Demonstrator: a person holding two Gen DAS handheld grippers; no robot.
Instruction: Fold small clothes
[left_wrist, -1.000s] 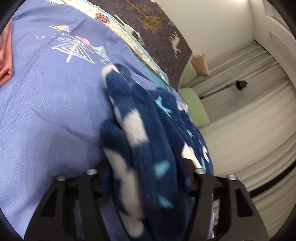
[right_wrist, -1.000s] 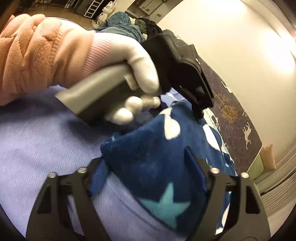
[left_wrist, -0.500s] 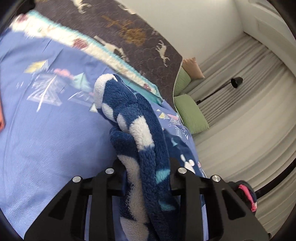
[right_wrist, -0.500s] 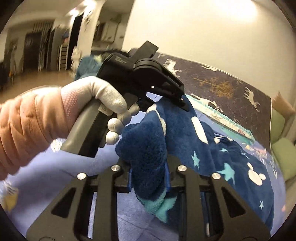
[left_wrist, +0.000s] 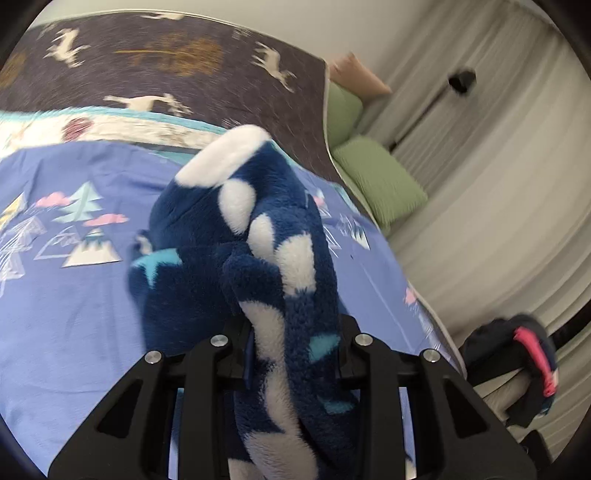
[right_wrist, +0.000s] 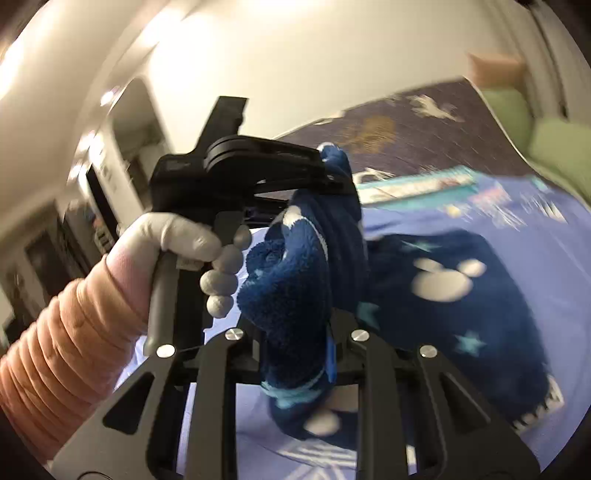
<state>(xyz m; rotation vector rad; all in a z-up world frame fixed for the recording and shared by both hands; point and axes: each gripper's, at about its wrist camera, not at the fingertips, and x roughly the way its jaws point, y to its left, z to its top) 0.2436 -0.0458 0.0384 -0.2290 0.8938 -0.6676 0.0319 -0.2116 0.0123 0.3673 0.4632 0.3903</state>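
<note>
A fluffy navy fleece garment (left_wrist: 266, 258) with white spots and teal stars is lifted off the purple bedsheet (left_wrist: 66, 314). My left gripper (left_wrist: 293, 343) is shut on a bunched edge of it. My right gripper (right_wrist: 295, 343) is shut on another bunched edge of the garment (right_wrist: 288, 291); the rest of it (right_wrist: 461, 295) trails down onto the bedsheet (right_wrist: 443, 218). In the right wrist view the left gripper (right_wrist: 332, 177), held by a gloved hand (right_wrist: 177, 236), pinches the garment just beyond my right one.
A dark blanket with deer and tree print (left_wrist: 177, 62) lies at the bed's far side. Green pillows (left_wrist: 380, 181) and grey curtains (left_wrist: 498, 184) are to the right. A dark garment with pink trim (left_wrist: 517, 365) hangs off the bed's right edge.
Both grippers have closed on the garment and lifted it off the sheet; the views have tilted up towards the far wall and the two grippers stay close together.
</note>
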